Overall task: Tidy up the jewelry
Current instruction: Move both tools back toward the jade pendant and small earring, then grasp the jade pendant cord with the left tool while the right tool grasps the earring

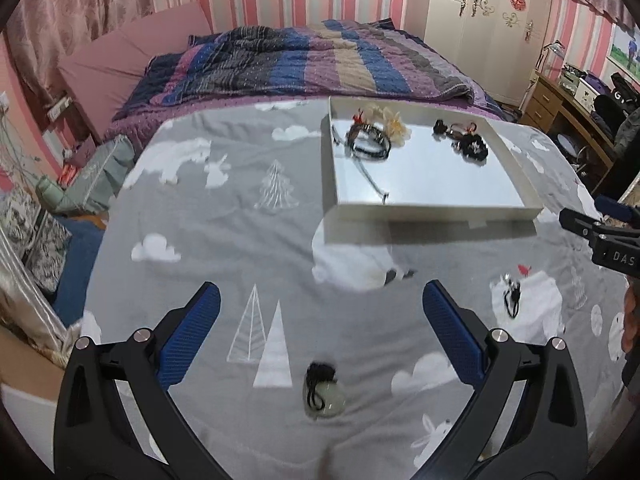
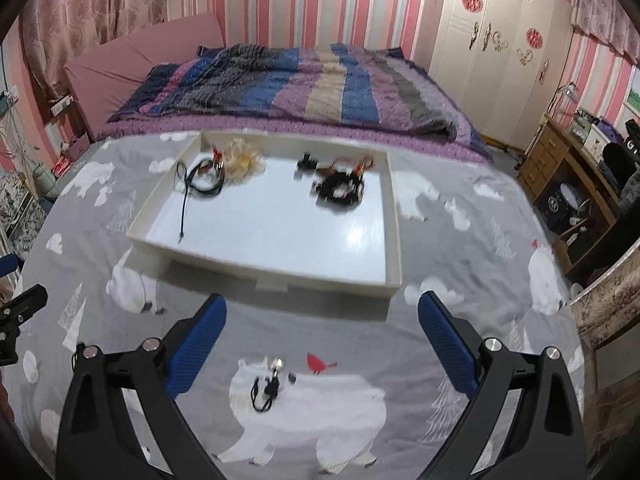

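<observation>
A shallow white tray (image 1: 424, 222) (image 2: 256, 270) lies on the grey bedspread. It holds dark cord bracelets and a cream flower piece (image 1: 370, 138) (image 2: 224, 168) at its far left, and black and red pieces (image 1: 466, 138) (image 2: 340, 186) at its far right. A pale green pendant on a black cord (image 1: 322, 394) lies on the spread between my left gripper's open fingers (image 1: 320, 336). A black cord with a silver bead (image 2: 270, 382) (image 1: 512, 294) lies between my right gripper's open fingers (image 2: 322, 344). Both grippers are empty.
The bedspread (image 1: 224, 248) has bear, cloud and tree prints. A striped quilt (image 2: 296, 88) lies behind the tray. A wooden desk (image 2: 568, 176) and wardrobe stand at right. The right gripper's body (image 1: 608, 240) shows at the left view's right edge.
</observation>
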Action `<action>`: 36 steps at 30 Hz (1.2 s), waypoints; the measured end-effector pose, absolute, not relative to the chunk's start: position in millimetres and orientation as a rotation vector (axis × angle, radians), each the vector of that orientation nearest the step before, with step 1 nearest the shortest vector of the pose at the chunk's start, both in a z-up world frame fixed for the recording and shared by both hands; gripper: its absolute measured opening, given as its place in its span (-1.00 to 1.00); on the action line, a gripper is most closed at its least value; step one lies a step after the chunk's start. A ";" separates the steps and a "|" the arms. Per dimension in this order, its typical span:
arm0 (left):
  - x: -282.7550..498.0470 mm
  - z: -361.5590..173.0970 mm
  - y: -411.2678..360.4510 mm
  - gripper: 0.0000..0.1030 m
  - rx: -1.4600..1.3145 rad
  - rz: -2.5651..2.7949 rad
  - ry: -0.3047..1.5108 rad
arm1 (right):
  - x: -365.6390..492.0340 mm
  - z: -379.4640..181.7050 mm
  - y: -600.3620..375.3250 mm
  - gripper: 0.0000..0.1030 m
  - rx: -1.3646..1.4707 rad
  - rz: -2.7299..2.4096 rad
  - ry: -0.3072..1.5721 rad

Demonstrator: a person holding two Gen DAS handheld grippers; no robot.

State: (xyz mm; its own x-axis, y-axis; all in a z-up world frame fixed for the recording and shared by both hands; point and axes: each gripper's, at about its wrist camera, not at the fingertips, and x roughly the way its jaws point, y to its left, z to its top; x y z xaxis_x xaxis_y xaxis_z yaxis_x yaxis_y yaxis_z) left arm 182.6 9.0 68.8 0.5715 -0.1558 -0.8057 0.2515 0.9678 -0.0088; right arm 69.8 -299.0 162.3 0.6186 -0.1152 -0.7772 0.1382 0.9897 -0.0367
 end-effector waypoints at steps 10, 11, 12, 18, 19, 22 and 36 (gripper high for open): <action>163.8 12.2 34.4 0.94 0.056 -0.234 1.036 | 57.8 90.8 -303.4 0.88 0.022 -0.138 1.033; 162.8 6.9 35.2 0.94 0.052 -0.234 1.045 | 57.0 85.7 -304.6 0.88 0.030 -0.137 1.043; 162.0 2.4 35.6 0.94 0.049 -0.235 1.054 | 56.2 81.6 -305.2 0.88 0.039 -0.132 1.051; 157.1 -20.0 31.7 0.94 0.062 -0.240 1.084 | 52.8 66.3 -296.5 0.88 0.035 -0.114 1.069; 156.6 -22.8 30.4 0.94 0.066 -0.241 1.086 | 52.9 64.6 -293.3 0.88 0.028 -0.110 1.071; 156.2 -25.3 27.5 0.92 0.084 -0.238 1.075 | 51.2 59.8 -285.8 0.87 0.014 -0.100 1.070; 162.7 -34.4 16.7 0.28 0.104 -0.274 1.096 | 55.0 50.7 -283.3 0.34 0.049 -0.051 1.113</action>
